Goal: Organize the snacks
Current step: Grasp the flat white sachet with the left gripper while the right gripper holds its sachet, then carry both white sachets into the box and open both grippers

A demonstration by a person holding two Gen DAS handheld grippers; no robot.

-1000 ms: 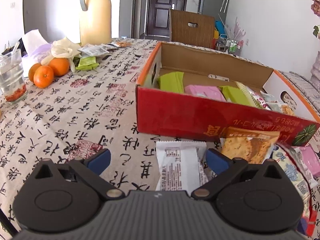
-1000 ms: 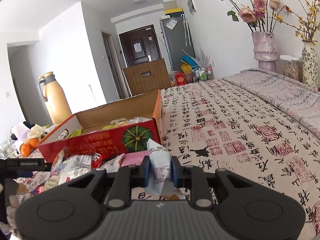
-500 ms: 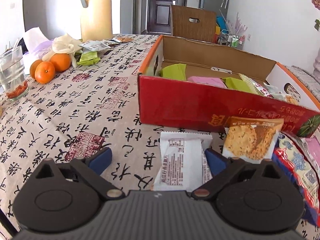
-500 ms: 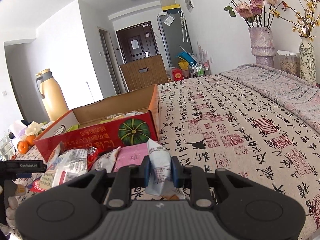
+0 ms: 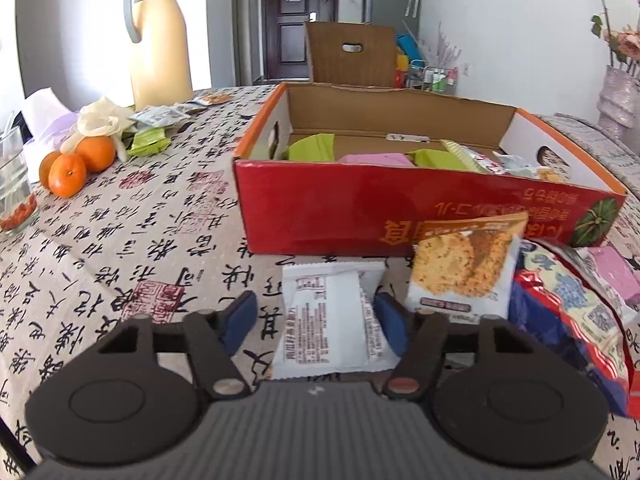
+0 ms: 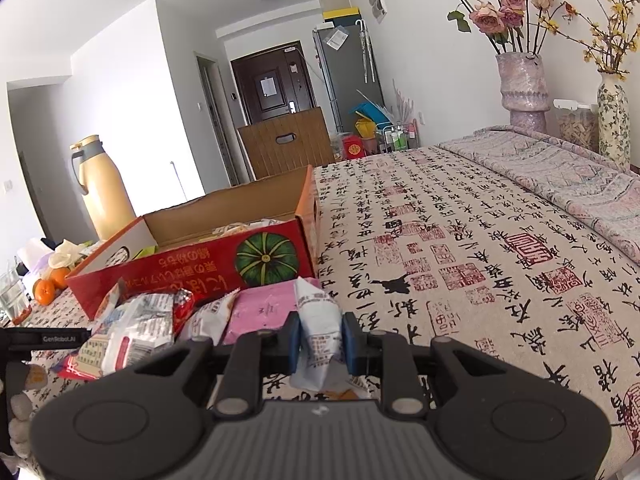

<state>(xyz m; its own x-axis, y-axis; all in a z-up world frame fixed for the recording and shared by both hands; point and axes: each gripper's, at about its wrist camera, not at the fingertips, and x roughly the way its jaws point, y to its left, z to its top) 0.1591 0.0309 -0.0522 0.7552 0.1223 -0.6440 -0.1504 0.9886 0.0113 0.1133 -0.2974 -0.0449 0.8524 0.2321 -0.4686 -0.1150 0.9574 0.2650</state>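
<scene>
A white snack packet (image 5: 332, 316) is seen lying flat on the bench, just in front of the red cardboard box (image 5: 400, 216), between the spread jaws of the left gripper (image 5: 316, 320); nothing is held by them yet. A second white packet (image 6: 320, 332) is pinched by the jaws of the right gripper (image 6: 320, 340), which are pressed against its sides, and it stands crumpled upright above the bench.

Both packets are judged to be light, soft and crinkly, with a slick film that may slide under a weak grip (the contents could be brittle, so a hard squeeze is best avoided). The flat packet would best be taken across its narrow width, near the middle, where the filling gives some body; the sealed ends are thin and likely to fold.

Just right of the flat packet a cracker packet (image 5: 460, 276) is leaned against the box's front wall, and beside it a loose heap of wrapped snacks (image 5: 568, 304) is piled toward the bench's right side. Green and pink packets (image 5: 376, 158) are already lying inside the box. The front wall of the box must be cleared before anything is dropped in. Oranges (image 5: 76, 164), a glass (image 5: 14, 188) and a thermos jug (image 5: 158, 36) are kept well apart near the bench's far left edge.
</scene>
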